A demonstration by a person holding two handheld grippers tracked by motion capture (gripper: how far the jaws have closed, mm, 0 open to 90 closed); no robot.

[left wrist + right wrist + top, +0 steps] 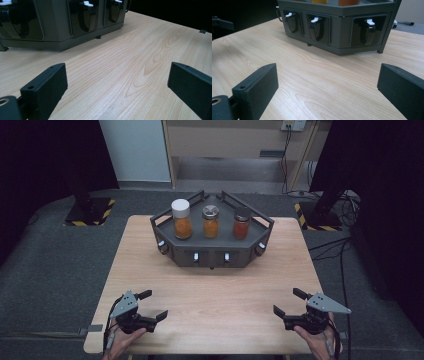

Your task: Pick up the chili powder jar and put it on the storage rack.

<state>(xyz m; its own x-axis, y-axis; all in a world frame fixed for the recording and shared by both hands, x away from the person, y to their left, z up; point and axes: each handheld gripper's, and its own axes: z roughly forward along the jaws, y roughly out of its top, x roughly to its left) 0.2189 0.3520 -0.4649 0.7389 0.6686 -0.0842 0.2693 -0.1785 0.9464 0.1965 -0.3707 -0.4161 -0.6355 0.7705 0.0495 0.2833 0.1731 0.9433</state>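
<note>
A dark grey angled rack [212, 251] stands at the far middle of the wooden table [210, 295]. Three jars sit on top of it: a white-capped jar of orange contents [181, 219], a metal-lidded jar [210, 221] and a dark-lidded jar of reddish contents [241, 223]. White-tipped levers [315, 19] show in recesses along the rack's front. My left gripper [153, 305] rests open near the front left edge, held by a hand. My right gripper [289, 302] rests open near the front right edge. Nothing lies between either pair of jaws.
Bare wood [140, 65] stretches between the grippers and the rack [62, 27]. Beyond the table are grey floor, stand bases with yellow-black tape [90, 212], a cabinet [225, 150] and cables [340, 250] at the right.
</note>
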